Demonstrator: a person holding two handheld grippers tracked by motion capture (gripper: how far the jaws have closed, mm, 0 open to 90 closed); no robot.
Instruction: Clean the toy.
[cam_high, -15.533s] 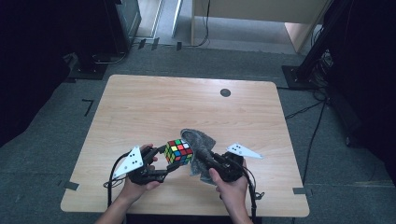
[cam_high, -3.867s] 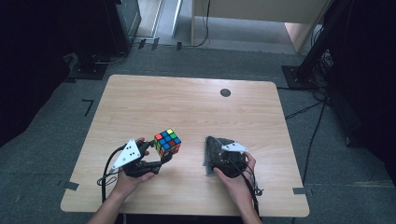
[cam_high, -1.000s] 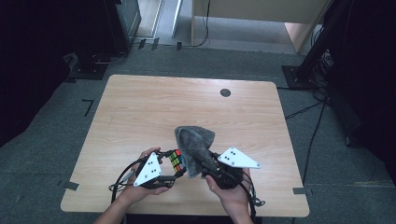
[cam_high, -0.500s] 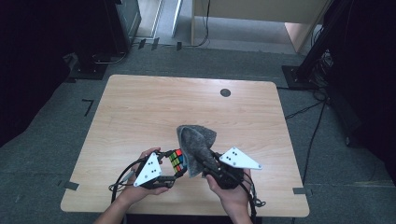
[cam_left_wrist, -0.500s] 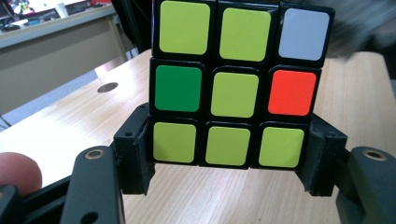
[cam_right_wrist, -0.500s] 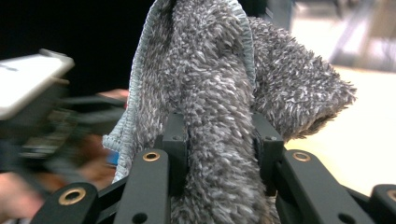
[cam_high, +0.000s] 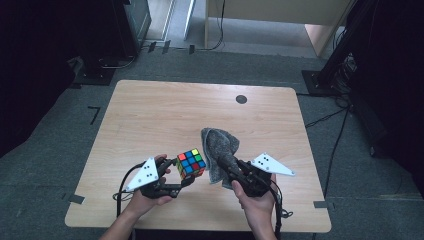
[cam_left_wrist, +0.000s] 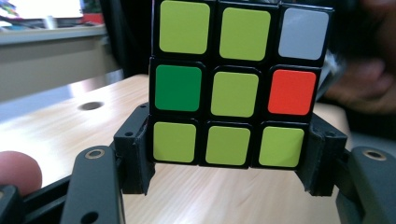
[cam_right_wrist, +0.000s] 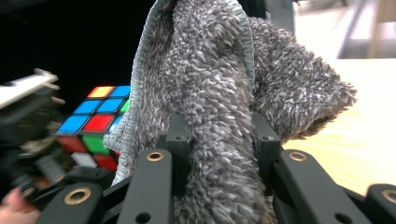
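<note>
A scrambled colour cube (cam_high: 191, 164) is clamped between the jaws of my left gripper (cam_high: 186, 176), just above the table's front part. In the left gripper view the cube's (cam_left_wrist: 238, 84) mostly yellow-green face is toward the camera, and the left gripper (cam_left_wrist: 229, 154) presses on its bottom row from both sides. My right gripper (cam_high: 227, 165) is shut on a grey fluffy cloth (cam_high: 220, 147), and its jaws have just been closing a little more on it. The cloth (cam_right_wrist: 219, 93) rises in a bunch between the right gripper's (cam_right_wrist: 219, 144) pads. The cube (cam_right_wrist: 100, 121) sits close to its left.
The wooden table (cam_high: 165, 115) has a small dark round mark (cam_high: 241, 99) near its far edge. Dark stand bases (cam_high: 320, 80) and cables lie on the grey floor around it. A person's hands hold both grippers at the near edge.
The cloth lay against the cube's right side. My right gripper has now drawn it a little to the right, so the cube's top face shows in full. The left gripper has stayed put.
</note>
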